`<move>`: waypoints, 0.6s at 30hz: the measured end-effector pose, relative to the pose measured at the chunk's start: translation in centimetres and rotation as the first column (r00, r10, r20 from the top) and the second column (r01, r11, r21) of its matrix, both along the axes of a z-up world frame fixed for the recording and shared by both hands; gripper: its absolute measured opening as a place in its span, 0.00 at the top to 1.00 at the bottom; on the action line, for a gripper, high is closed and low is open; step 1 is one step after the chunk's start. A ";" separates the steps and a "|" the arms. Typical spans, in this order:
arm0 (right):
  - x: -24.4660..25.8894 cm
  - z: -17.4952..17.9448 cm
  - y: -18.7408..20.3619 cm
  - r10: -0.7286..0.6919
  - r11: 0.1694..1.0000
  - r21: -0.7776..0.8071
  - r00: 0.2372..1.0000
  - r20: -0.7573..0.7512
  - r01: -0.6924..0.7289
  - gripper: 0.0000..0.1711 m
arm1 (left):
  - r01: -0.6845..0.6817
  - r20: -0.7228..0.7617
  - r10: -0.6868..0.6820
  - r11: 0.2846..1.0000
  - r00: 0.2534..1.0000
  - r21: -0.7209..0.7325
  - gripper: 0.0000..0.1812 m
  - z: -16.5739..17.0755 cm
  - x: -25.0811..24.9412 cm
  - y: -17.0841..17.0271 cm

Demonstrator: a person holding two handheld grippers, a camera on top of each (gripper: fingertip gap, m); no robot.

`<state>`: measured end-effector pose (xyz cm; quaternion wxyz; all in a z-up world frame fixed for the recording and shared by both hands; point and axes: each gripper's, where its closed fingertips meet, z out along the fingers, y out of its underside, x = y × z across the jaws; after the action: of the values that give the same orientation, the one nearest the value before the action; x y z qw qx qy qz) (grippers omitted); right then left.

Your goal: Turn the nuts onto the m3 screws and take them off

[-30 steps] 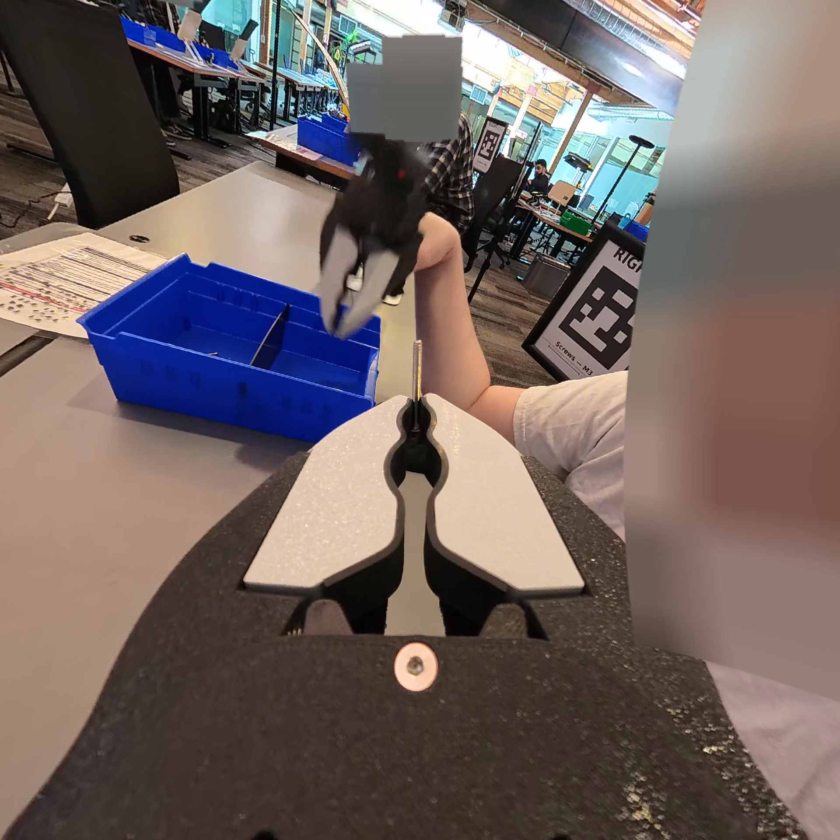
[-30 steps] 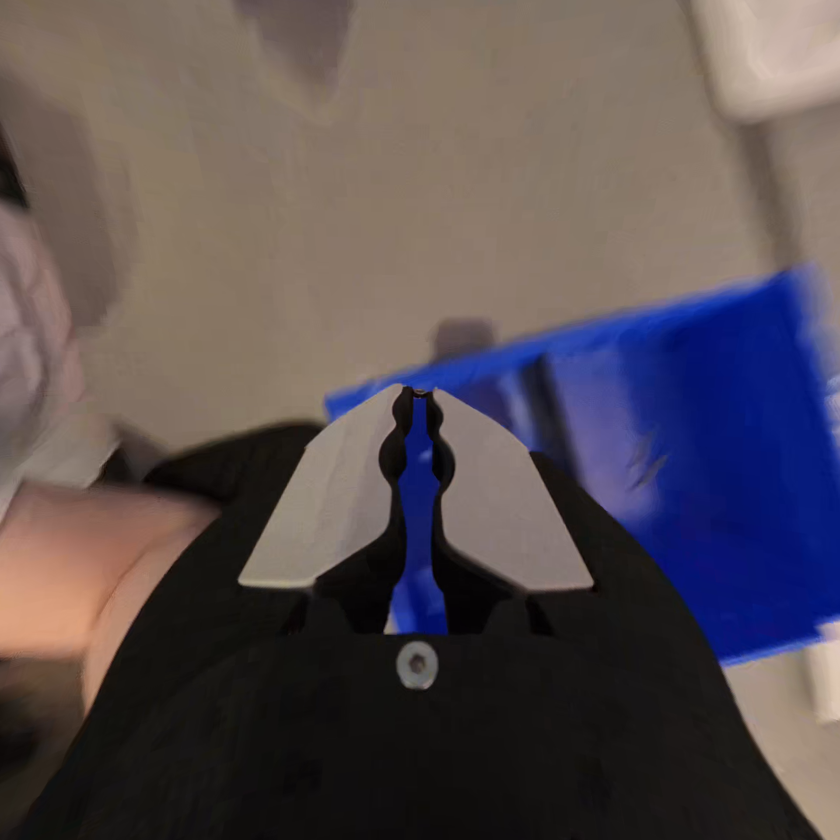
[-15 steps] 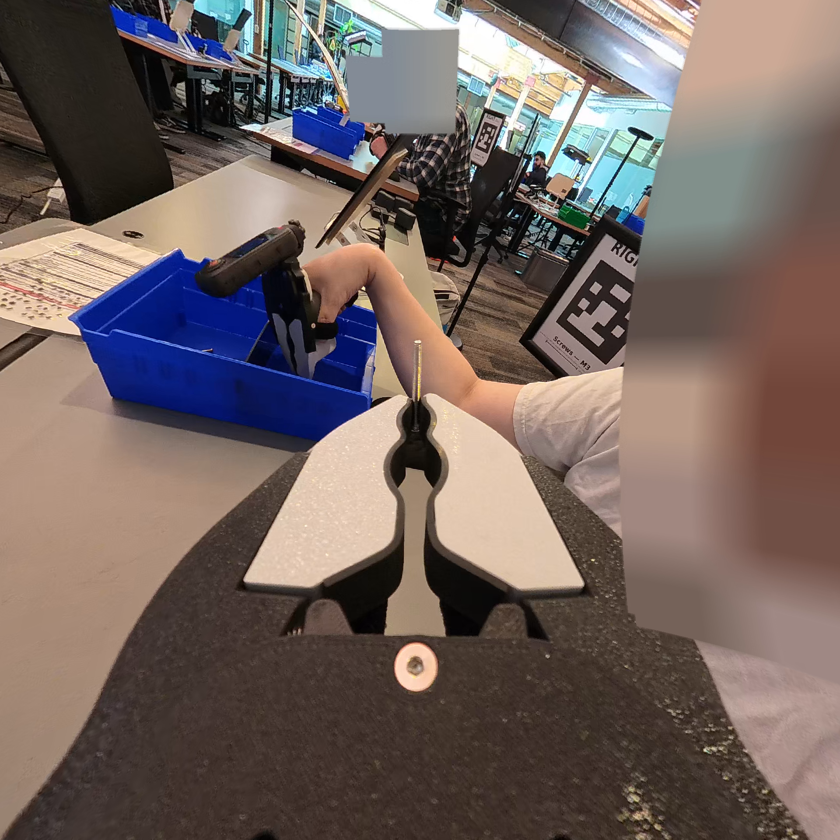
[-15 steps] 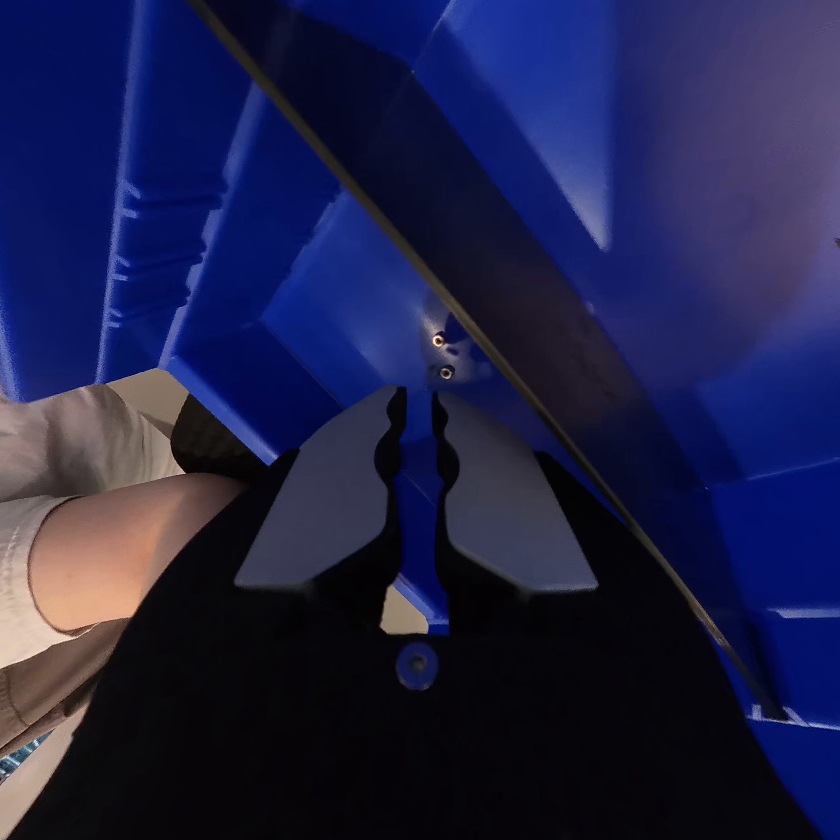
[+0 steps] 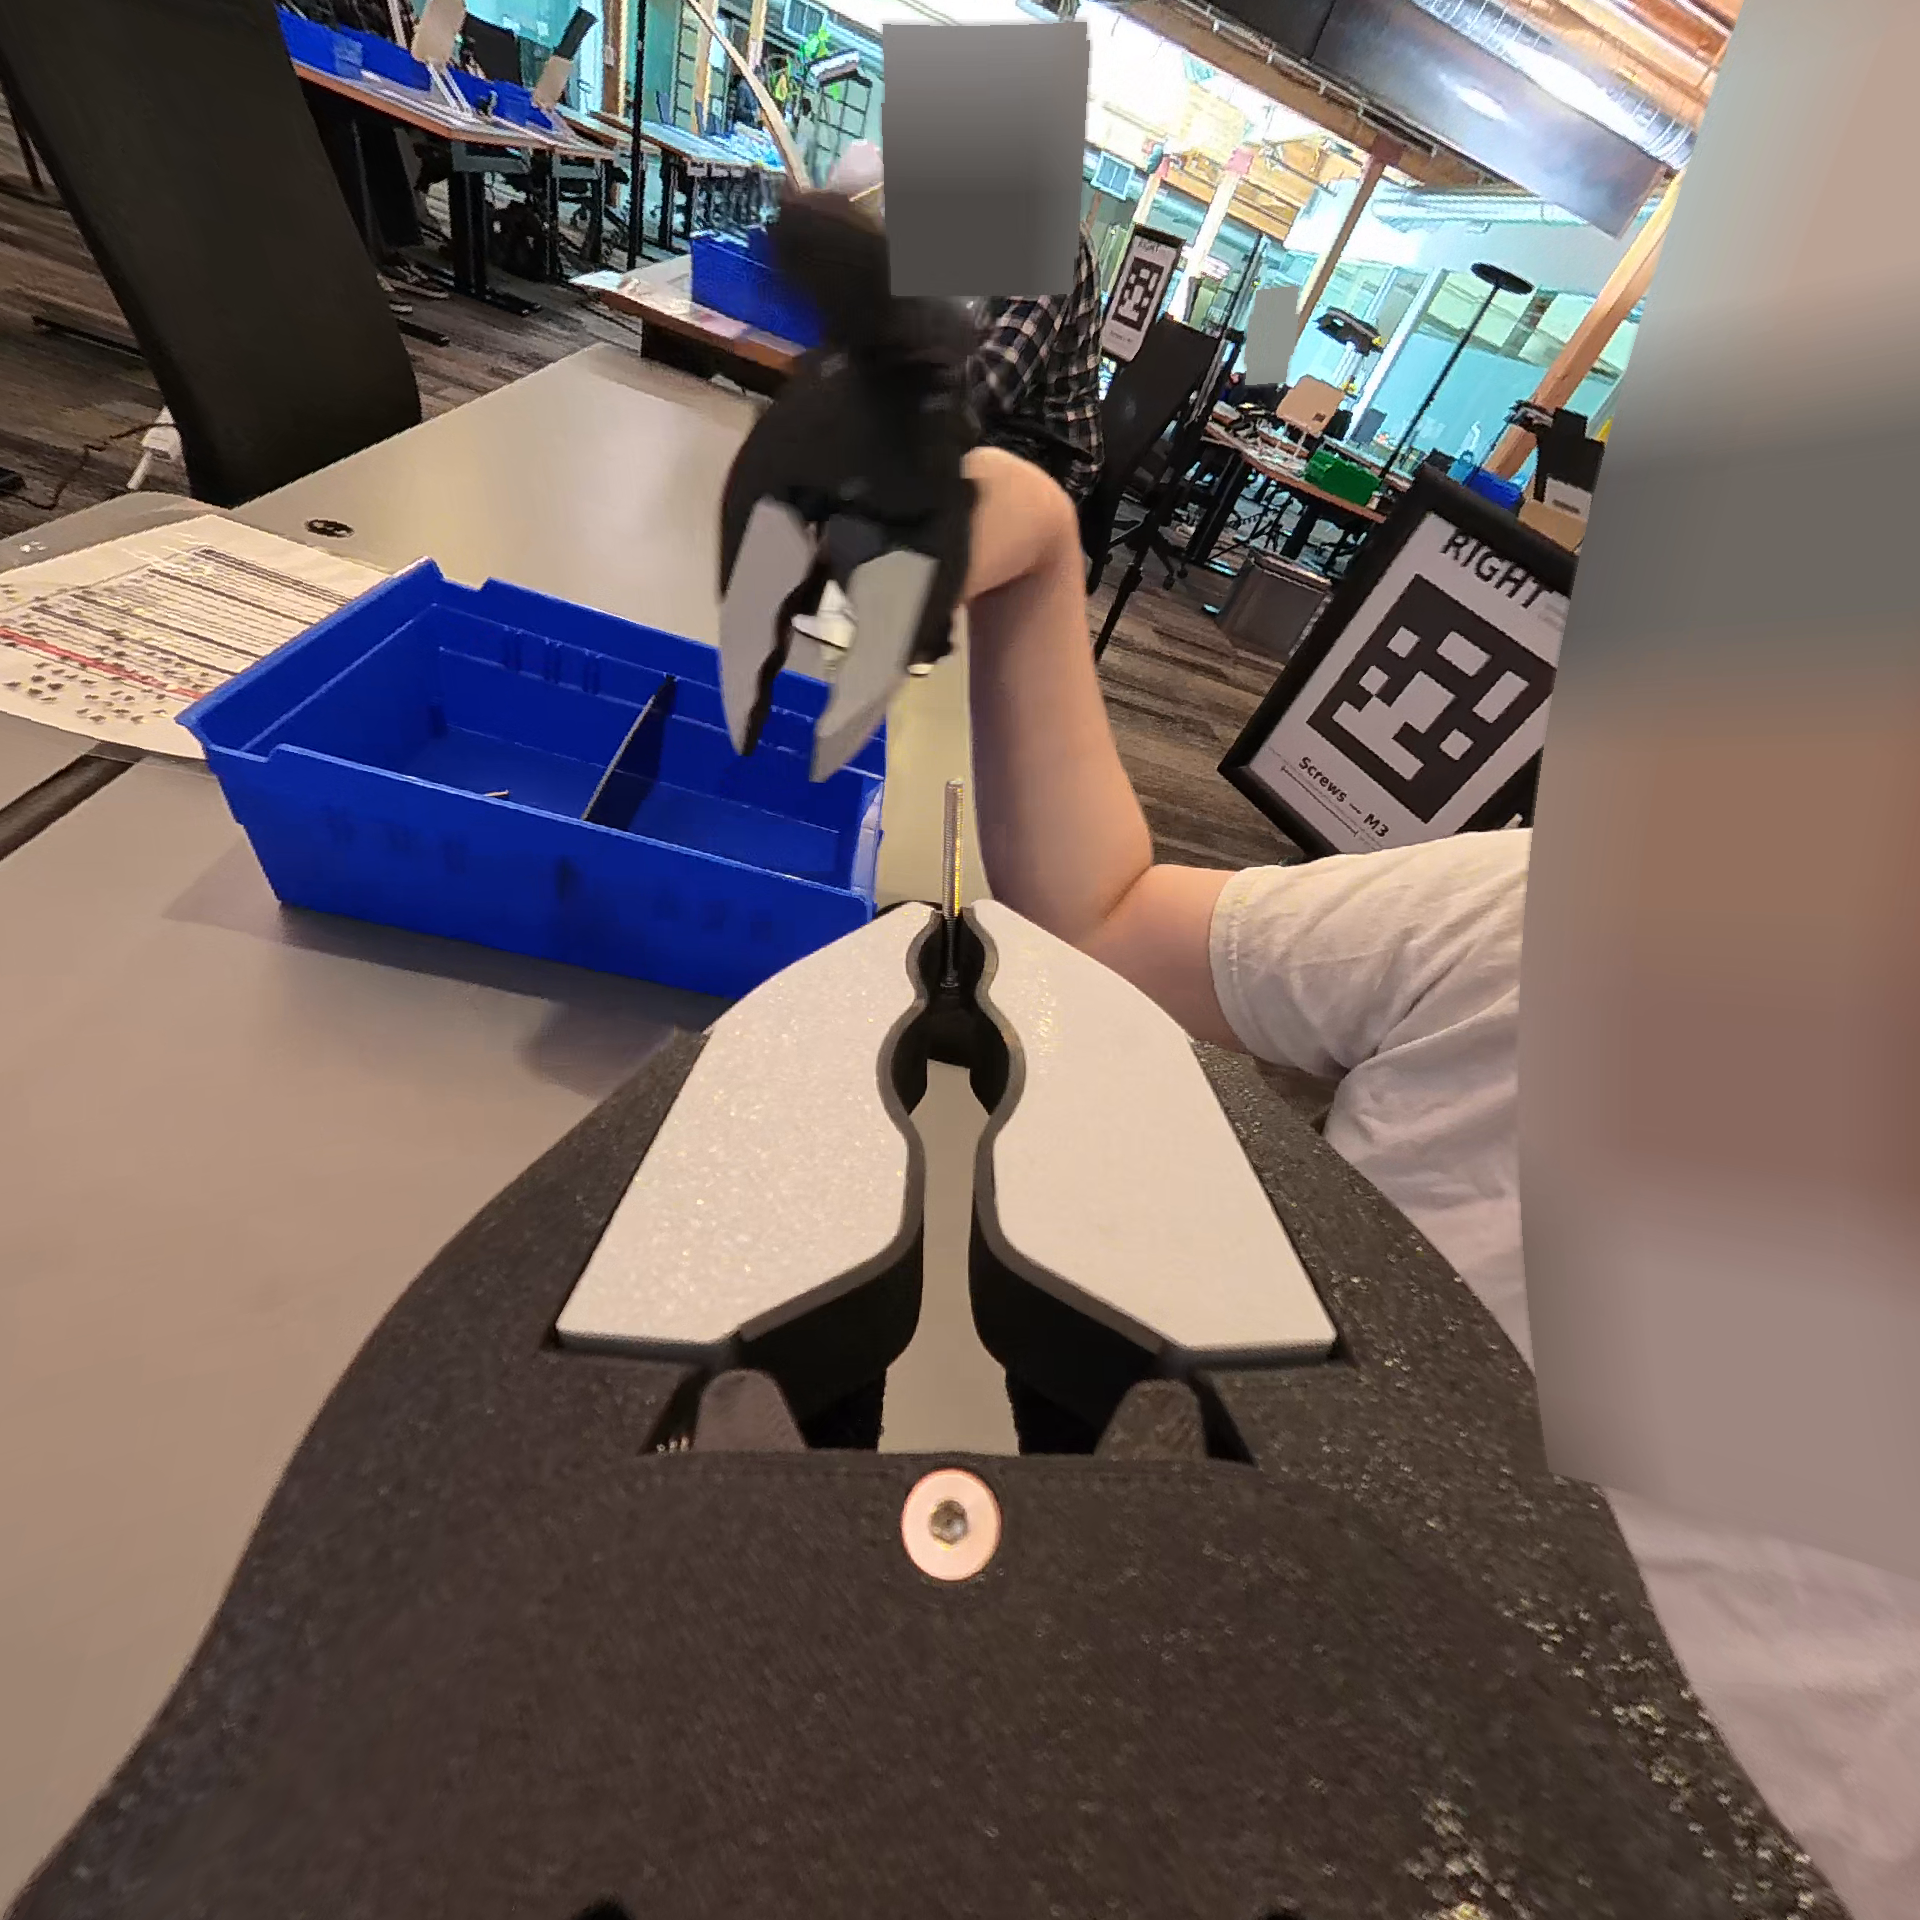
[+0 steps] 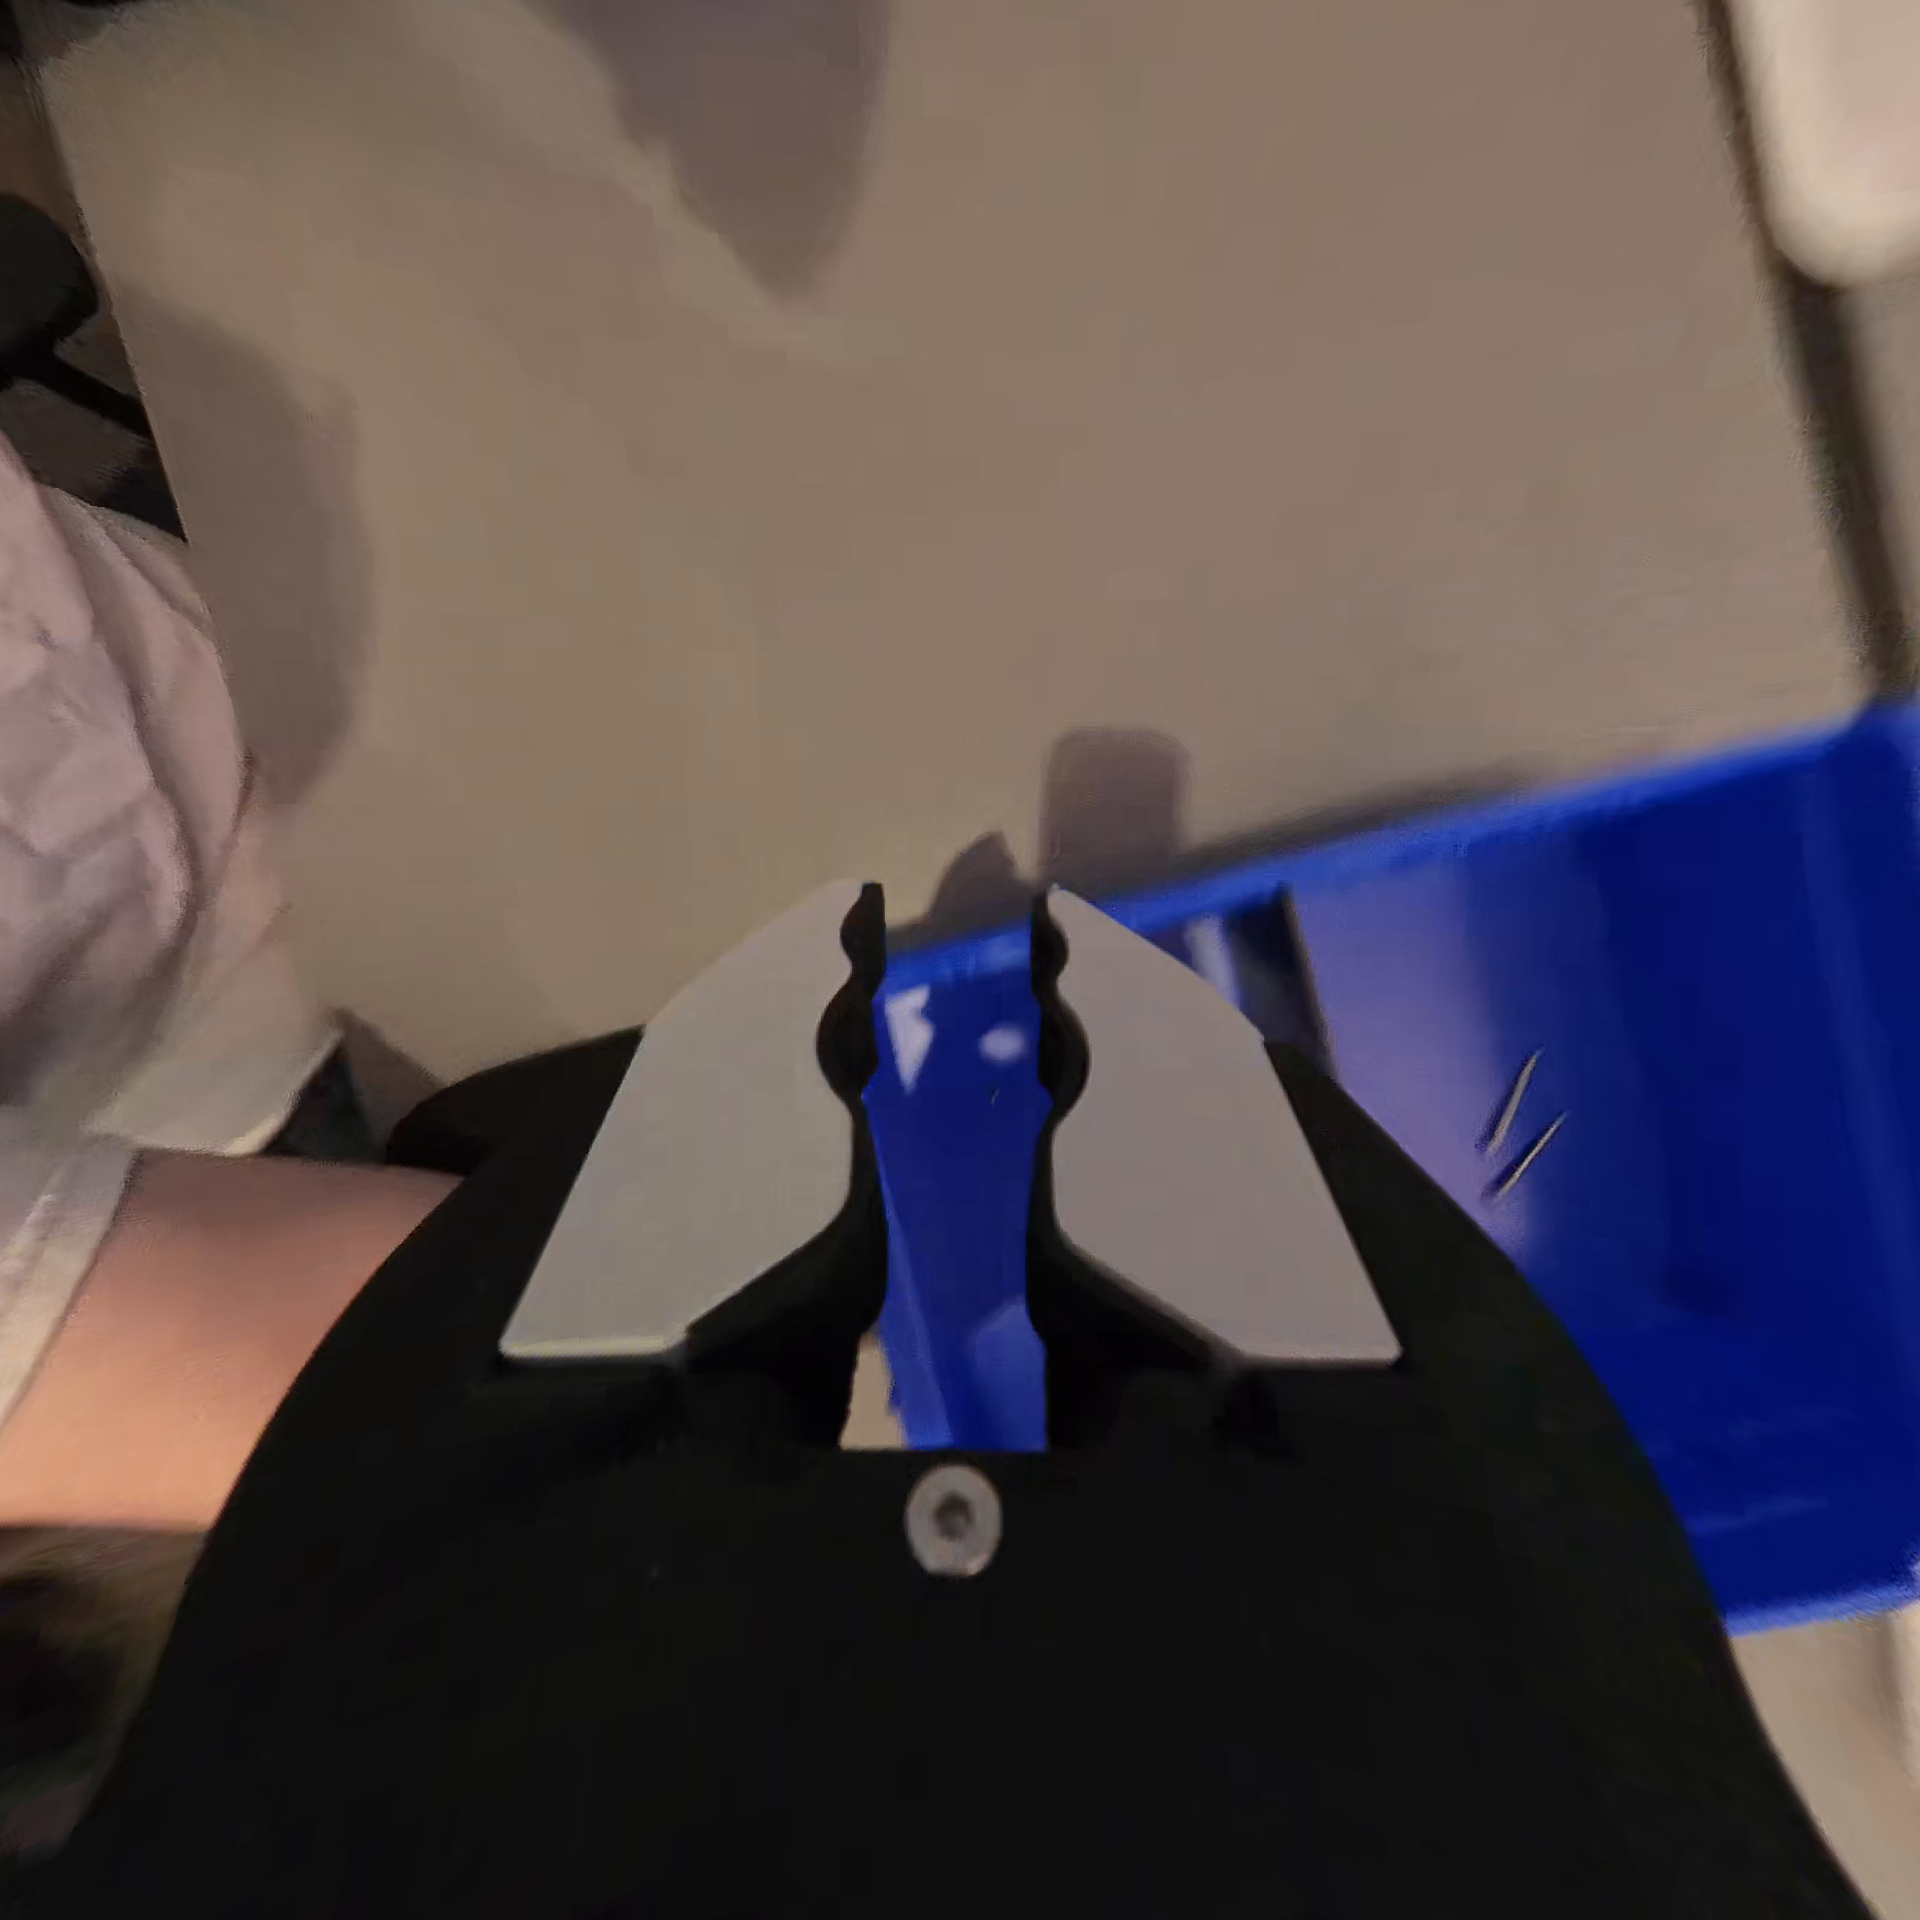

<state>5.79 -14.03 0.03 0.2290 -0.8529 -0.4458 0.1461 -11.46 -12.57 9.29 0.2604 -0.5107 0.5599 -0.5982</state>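
My left gripper (image 5: pixel 951 916) is shut on a long thin screw (image 5: pixel 952 842) that stands straight up out of its fingertips. My right gripper (image 5: pixel 784 758) hangs above the right end of the blue bin (image 5: pixel 520 862), a little left of the screw's tip, with its jaws apart. In the right wrist view my right gripper (image 6: pixel 956 894) is open, and only the blue bin (image 6: pixel 1662 1039) and the table show between its fingers. Loose screws (image 6: pixel 1517 1127) lie in the bin, and one also shows in the left wrist view (image 5: pixel 497 795).
The bin has a dark divider (image 5: pixel 629 748) across its middle. A printed paper sheet (image 5: pixel 135 613) lies left of the bin. A framed marker sign (image 5: pixel 1423 686) stands on the right. The person's arm (image 5: pixel 1049 727) reaches up behind the screw. Across from one pair of fingers to the other is roughly 20 cm.
The right gripper dipped into the bin's right compartment, opened its jaws there, and has come back up above the bin with them wider apart. The left gripper held the screw still.
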 end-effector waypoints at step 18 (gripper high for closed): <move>-19.6 10.7 3.6 0.360 0.929 0.339 0.588 -0.724 -0.151 0.98 | -0.065 0.021 0.063 0.995 0.998 0.070 0.99 -0.2 0.6 0.5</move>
<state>-13.83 -10.46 10.72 0.4762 -0.5978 -0.4363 0.4749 -10.86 -12.05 9.10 0.3025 -0.5133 0.5615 -0.5742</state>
